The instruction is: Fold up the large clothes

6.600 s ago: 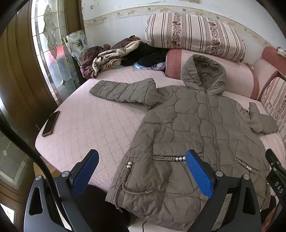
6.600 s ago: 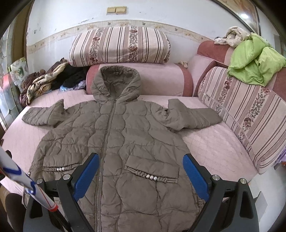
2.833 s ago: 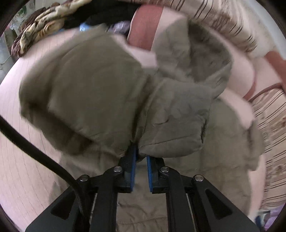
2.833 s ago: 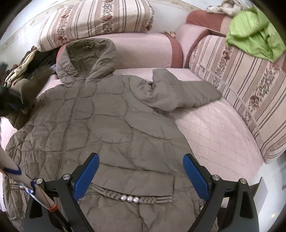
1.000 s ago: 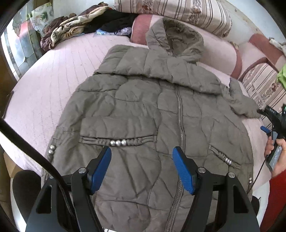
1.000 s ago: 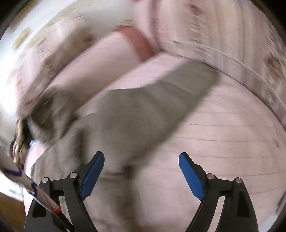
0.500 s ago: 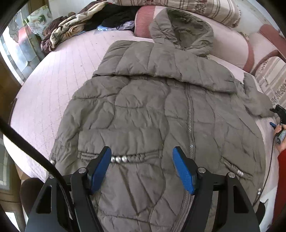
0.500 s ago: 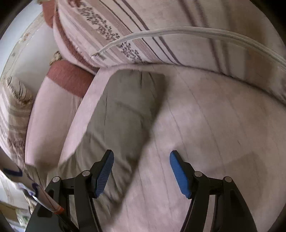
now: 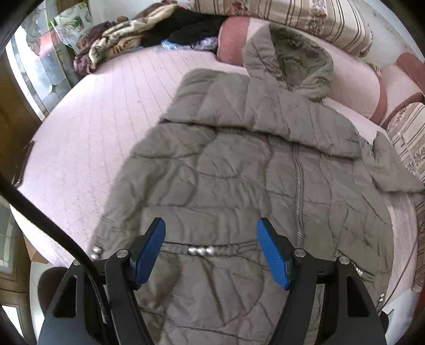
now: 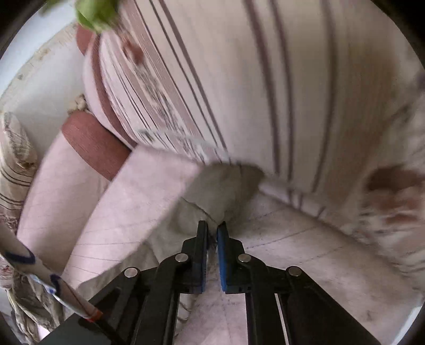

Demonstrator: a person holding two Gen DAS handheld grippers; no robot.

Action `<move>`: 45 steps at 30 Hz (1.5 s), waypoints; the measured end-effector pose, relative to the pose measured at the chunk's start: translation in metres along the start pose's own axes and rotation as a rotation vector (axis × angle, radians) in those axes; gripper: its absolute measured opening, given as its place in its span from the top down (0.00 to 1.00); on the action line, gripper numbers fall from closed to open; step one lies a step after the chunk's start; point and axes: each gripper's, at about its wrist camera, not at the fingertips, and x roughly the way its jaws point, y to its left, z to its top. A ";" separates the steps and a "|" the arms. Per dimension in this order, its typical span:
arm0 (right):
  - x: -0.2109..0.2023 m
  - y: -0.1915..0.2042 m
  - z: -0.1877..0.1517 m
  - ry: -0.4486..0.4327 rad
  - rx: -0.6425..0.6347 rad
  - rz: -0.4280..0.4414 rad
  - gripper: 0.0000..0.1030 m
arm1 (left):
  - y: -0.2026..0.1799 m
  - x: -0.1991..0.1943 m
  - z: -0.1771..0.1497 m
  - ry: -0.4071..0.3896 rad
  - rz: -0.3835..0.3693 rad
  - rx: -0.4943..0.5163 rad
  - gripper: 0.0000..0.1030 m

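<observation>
Right gripper (image 10: 212, 233) clamps the jacket sleeve (image 10: 220, 191) — left gripper (image 9: 211, 254) gapes.

A lived-in home: a pink quilted bed (image 9: 111, 111), striped cushions (image 9: 305, 18) along its back, clothes (image 9: 148, 34) heaped in its corner.

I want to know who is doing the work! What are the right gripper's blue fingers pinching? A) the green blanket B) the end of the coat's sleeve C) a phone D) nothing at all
B: in the right wrist view the right gripper has its fingers shut on the cuff of the coat's sleeve, beside the striped cushion.
</observation>
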 end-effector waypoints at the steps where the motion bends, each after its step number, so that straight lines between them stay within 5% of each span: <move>1: -0.011 0.005 0.002 -0.017 -0.008 0.008 0.93 | 0.004 -0.004 0.000 -0.012 0.002 -0.002 0.32; 8: -0.131 0.114 -0.026 -0.123 -0.221 0.222 0.93 | 0.035 -0.024 -0.007 -0.057 -0.030 -0.041 0.32; 16: -0.191 0.246 -0.137 -0.014 -0.469 0.479 0.93 | 0.071 -0.042 -0.021 -0.111 -0.009 -0.069 0.32; 23: -0.169 0.314 -0.274 0.176 -0.685 0.542 0.93 | 0.108 -0.041 -0.024 -0.118 0.025 -0.126 0.32; 32: -0.073 0.320 -0.404 0.393 -0.860 0.446 0.91 | 0.122 -0.024 -0.003 -0.120 0.026 -0.159 0.32; 34: -0.063 0.318 -0.416 0.417 -0.895 0.416 0.80 | 0.118 -0.019 0.009 -0.107 -0.013 -0.159 0.32; 35: -0.062 0.317 -0.418 0.422 -0.897 0.424 0.66 | 0.115 -0.017 0.014 -0.101 -0.026 -0.158 0.32; 36: -0.066 0.313 -0.416 0.419 -0.896 0.446 0.40 | 0.111 -0.014 0.022 -0.096 -0.048 -0.152 0.31; 38: -0.085 0.306 -0.406 0.373 -0.895 0.485 0.14 | 0.100 -0.007 0.035 -0.085 -0.077 -0.141 0.30; 45: -0.126 0.256 -0.352 0.288 -0.864 0.514 0.13 | 0.041 0.037 0.086 -0.020 -0.187 -0.083 0.30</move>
